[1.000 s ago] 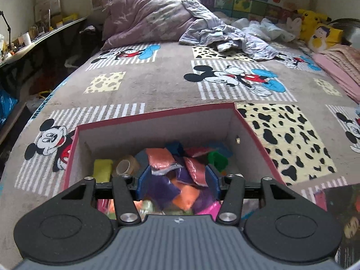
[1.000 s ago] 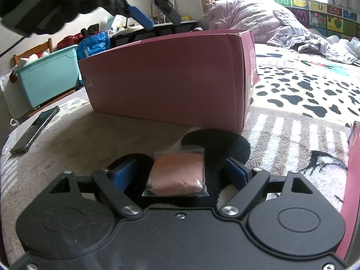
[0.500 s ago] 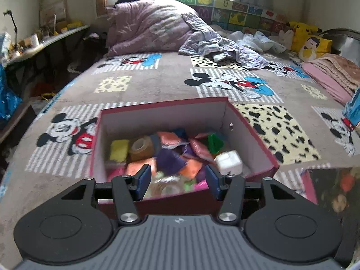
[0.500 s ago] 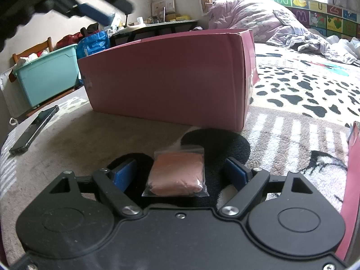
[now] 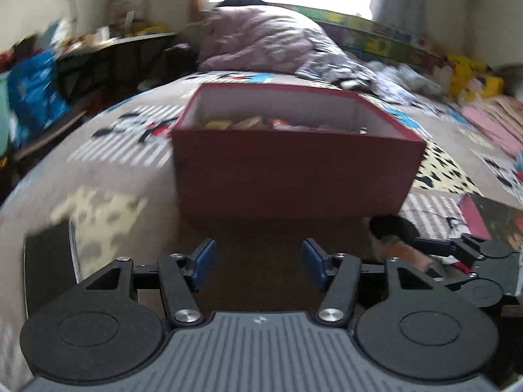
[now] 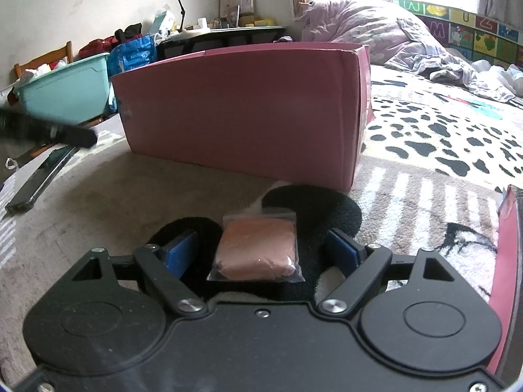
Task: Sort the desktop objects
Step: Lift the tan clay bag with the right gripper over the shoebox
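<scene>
A pink cardboard box (image 6: 248, 111) stands on the bed; in the left wrist view (image 5: 294, 176) it looks dark red and holds several coloured packets. A clear bag of orange-pink clay (image 6: 256, 248) lies on the blanket between the blue pads of my right gripper (image 6: 261, 250), which is open and not touching it. My left gripper (image 5: 258, 261) is open and empty, low in front of the box. The right gripper (image 5: 457, 254) and the bag (image 5: 402, 251) show at the right of the left wrist view.
A black phone (image 6: 39, 179) lies on the blanket to the left, also in the left wrist view (image 5: 49, 261). The box lid (image 6: 510, 261) lies at the right. A teal tub (image 6: 65, 88), a blue bag and a cluttered desk stand beyond the bed's left edge.
My left gripper has come back and down from above the open box to low in front of its near wall. The right gripper and the clay bag have not moved.
</scene>
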The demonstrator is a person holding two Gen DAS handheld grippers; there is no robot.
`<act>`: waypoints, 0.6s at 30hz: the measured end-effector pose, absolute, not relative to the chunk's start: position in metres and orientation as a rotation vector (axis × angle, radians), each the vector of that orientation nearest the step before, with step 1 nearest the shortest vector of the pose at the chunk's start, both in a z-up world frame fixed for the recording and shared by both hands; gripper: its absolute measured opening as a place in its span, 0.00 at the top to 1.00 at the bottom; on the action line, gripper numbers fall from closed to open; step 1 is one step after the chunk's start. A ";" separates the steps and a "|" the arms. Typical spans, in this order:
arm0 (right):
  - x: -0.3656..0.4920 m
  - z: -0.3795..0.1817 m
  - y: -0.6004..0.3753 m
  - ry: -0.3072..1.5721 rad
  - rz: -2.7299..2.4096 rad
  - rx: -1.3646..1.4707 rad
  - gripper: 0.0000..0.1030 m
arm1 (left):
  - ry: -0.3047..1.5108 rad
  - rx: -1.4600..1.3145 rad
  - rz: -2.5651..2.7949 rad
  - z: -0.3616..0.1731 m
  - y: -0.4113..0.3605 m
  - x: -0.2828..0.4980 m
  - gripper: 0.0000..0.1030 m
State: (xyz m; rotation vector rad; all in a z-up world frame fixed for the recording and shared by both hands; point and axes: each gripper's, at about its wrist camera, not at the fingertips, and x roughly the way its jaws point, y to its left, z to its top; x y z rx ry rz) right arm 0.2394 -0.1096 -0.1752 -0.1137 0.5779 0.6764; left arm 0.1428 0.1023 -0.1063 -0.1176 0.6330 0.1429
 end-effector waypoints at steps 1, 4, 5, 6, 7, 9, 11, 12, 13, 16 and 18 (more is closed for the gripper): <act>0.238 -0.175 -0.107 0.581 0.670 -0.133 0.17 | 0.630 -0.138 0.161 -0.112 0.103 0.139 0.45; 0.236 -0.171 -0.101 0.589 0.654 -0.183 0.17 | 0.636 -0.144 0.162 -0.127 0.102 0.132 0.45; 0.235 -0.169 -0.100 0.589 0.651 -0.201 0.17 | 0.638 -0.127 0.163 -0.130 0.102 0.130 0.45; 0.233 -0.168 -0.098 0.589 0.648 -0.220 0.17 | 0.640 -0.113 0.161 -0.133 0.101 0.129 0.45; 0.232 -0.166 -0.097 0.588 0.645 -0.238 0.17 | 0.644 -0.108 0.152 -0.136 0.100 0.128 0.45; 0.230 -0.163 -0.094 0.587 0.640 -0.276 0.17 | 0.648 -0.106 0.138 -0.142 0.099 0.126 0.45; 0.227 -0.160 -0.091 0.583 0.639 -0.314 0.21 | 0.650 -0.092 0.137 -0.146 0.097 0.125 0.45; 0.228 -0.159 -0.089 0.587 0.641 -0.330 0.21 | 0.649 -0.086 0.134 -0.147 0.096 0.125 0.45; 0.229 -0.158 -0.088 0.595 0.644 -0.338 0.23 | 0.647 -0.081 0.128 -0.148 0.095 0.124 0.45; 0.234 -0.154 -0.087 0.643 0.665 -0.322 0.33 | 0.631 -0.083 0.110 -0.146 0.093 0.124 0.45; 0.238 -0.152 -0.087 0.675 0.673 -0.309 0.36 | 0.622 -0.088 0.106 -0.144 0.093 0.124 0.45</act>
